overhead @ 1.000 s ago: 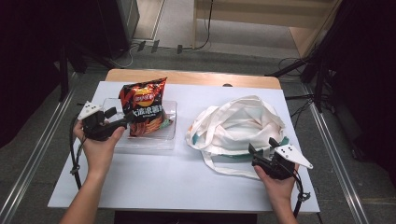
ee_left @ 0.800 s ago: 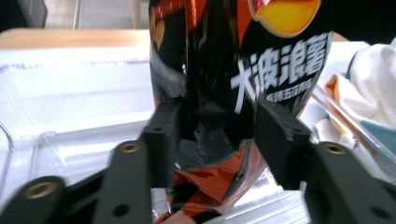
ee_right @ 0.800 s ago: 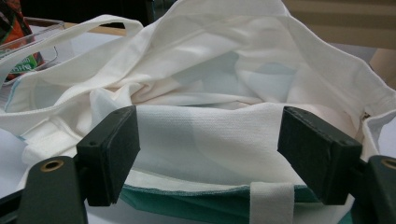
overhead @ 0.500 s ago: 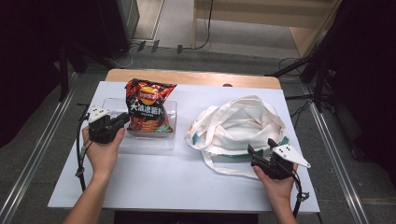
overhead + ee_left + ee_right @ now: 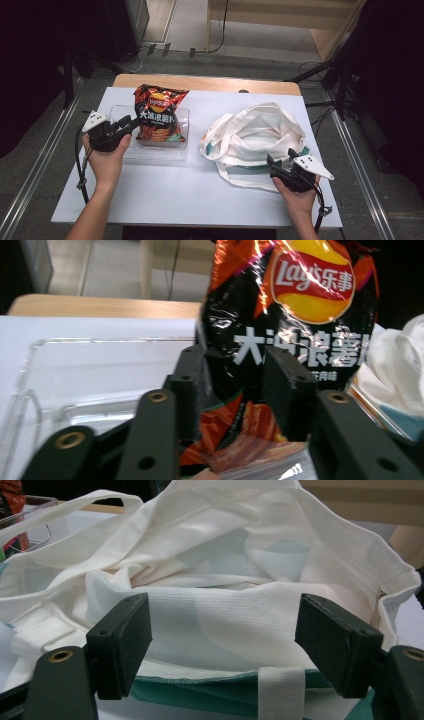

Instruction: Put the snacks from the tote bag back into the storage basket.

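Two grippers work at the white table, one in each hand. Much of the chip bag is hard to read: in the left gripper view its top and right edge are cut off, and its lower part is blurred behind the black fingers. The bag's base sits in a clear tray, whose walls barely show against the table. What lies inside the tote is hidden by its folded cloth.

Nearest, the left hand comes in from the bottom edge, forearm angled up and inward, and holds the left gripper level, pointing right at the bag's left edge. Its fingers have just been opening and stand apart with the bag's lower part between them; whether the pads still press it I cannot tell.

The right hand holds the right gripper at the tote's near rim, fingers spread wide on either side of the cloth, not gripping it.

Farther off, the bag stands upright in the tray, left of the tote.
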The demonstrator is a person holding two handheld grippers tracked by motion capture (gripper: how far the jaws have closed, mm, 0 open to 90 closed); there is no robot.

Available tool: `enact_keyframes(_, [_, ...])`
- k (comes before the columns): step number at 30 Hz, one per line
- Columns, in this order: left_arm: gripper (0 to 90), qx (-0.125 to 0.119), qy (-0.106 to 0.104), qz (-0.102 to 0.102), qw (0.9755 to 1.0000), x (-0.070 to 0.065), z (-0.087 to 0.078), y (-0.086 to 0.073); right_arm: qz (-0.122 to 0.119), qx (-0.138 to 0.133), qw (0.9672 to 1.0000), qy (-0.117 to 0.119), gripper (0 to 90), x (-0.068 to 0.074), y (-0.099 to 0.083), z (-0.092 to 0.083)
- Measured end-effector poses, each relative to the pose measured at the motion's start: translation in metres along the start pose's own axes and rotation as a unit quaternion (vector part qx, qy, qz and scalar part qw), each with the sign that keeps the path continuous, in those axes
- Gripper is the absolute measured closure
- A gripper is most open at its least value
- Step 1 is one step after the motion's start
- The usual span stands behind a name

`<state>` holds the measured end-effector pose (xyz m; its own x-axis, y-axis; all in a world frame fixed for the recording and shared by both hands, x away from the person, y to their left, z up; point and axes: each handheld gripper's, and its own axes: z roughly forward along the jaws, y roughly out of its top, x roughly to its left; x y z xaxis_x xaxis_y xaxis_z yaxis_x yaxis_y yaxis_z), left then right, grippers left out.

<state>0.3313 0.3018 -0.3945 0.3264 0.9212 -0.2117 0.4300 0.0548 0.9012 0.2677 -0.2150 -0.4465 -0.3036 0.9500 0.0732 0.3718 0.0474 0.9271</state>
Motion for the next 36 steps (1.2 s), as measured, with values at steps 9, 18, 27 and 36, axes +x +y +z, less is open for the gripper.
enact_keyframes(9, [54.4, -0.002, 0.006, -0.031, 0.9995, -0.002, 0.015, 0.006, -0.003, 0.004, 1.0, 0.002, 23.5, 0.002, -0.001, 0.002])
enact_keyframes(18, [45.4, 0.006, -0.011, -0.069, 0.9975, 0.004, 0.031, 0.016, -0.006, 0.009, 0.9999, 0.0, 23.4, 0.005, -0.003, 0.004])
enact_keyframes(27, [78.3, 0.024, 0.009, -0.062, 0.9978, 0.005, 0.029, 0.016, -0.007, 0.01, 0.9999, 0.0, 23.5, 0.004, -0.004, 0.004])
enact_keyframes(36, [90.0, 0.022, 0.009, -0.051, 0.9984, 0.006, 0.024, 0.016, -0.004, 0.009, 0.9999, 0.001, 23.5, 0.005, -0.003, 0.004])
